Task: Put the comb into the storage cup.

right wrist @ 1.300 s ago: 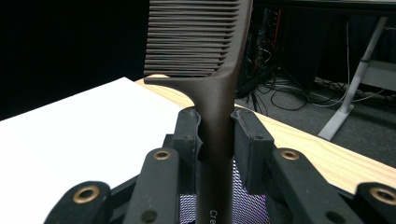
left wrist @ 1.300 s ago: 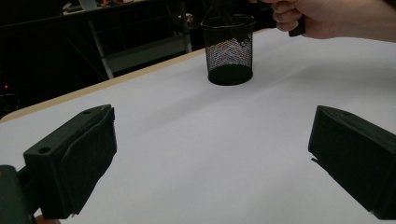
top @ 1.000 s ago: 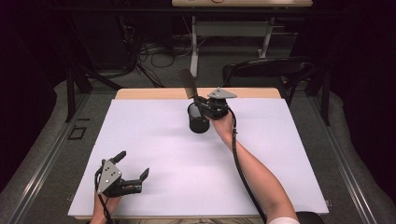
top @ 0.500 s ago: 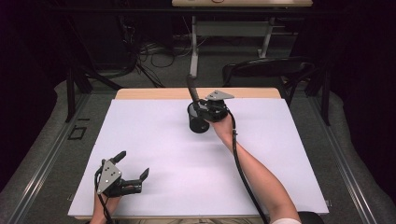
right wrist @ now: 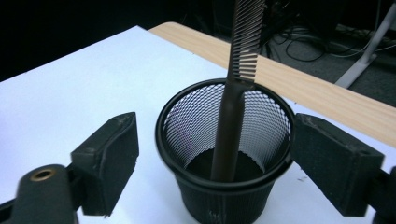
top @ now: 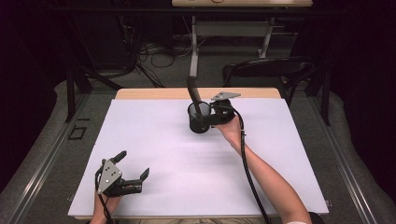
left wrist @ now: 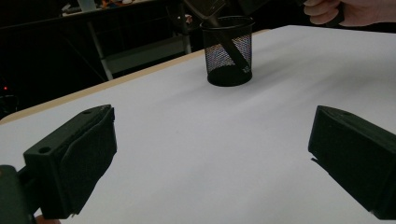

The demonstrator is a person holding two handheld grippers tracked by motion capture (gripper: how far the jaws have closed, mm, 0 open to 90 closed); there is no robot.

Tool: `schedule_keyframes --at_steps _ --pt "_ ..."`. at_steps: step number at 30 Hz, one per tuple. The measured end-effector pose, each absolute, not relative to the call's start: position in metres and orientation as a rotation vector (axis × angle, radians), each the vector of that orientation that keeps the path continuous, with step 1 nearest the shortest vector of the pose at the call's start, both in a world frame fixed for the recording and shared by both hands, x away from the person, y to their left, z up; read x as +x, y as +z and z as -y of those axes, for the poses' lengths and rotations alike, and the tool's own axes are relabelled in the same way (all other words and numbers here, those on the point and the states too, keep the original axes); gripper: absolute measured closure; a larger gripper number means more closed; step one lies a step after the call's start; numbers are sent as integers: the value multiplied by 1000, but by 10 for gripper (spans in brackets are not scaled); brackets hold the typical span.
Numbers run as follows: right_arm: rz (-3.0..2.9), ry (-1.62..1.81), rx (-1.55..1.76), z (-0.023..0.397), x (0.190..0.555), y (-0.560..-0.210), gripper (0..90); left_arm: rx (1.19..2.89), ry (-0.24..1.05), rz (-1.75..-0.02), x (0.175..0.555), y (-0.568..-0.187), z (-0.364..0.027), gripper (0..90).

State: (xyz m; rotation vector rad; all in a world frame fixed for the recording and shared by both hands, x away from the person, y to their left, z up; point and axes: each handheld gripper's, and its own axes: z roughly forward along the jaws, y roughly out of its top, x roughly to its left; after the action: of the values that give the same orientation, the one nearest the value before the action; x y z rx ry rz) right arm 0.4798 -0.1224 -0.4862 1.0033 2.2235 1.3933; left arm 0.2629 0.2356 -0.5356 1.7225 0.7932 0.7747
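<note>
White covering [top: 154, 154], smooth and matte, spreads over nearly the whole table, leaving a strip of pale wood [top: 154, 94] bare along the far edge. Wide open surface lies between the two hands, and more to the right of the right forearm, out to the table's right edge.

A black mesh cup [top: 199, 117] stands upright on the far half of the sheet, near the wooden strip. It is round, with a solid rim and base and a fine diamond-pattern wall that lets the white show through. A dark comb [top: 194, 96] stands in it, handle down on the cup's floor and leaning against the rim, its toothed end rising well above the cup and tilting toward the far left.

The right gripper [top: 215, 115] sits just beside the cup on its right; its jaws have just been opening and now stand wide to either side of the cup, the pads clear of the mesh wall, the comb resting free. The left gripper [top: 133, 172] rests near the front left corner, well apart from the cup, its blocky black padded jaws spread wide with nothing between them.
</note>
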Motion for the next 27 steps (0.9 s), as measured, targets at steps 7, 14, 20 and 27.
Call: schedule_keyframes --at_steps 7,14,20,27 --pt "-2269 1378 1001 131 475 -484 84 1722 775 -792 262 -535 -236 12" --pt "-2310 1355 1000 144 467 -481 40 1724 766 -792 265 -536 -234 12" --pt "-2340 1334 998 154 459 -479 14 1725 766 -792 265 -536 -234 12" --pt "-2375 1318 990 163 448 -478 0 1725 769 -792 265 -536 -234 12"
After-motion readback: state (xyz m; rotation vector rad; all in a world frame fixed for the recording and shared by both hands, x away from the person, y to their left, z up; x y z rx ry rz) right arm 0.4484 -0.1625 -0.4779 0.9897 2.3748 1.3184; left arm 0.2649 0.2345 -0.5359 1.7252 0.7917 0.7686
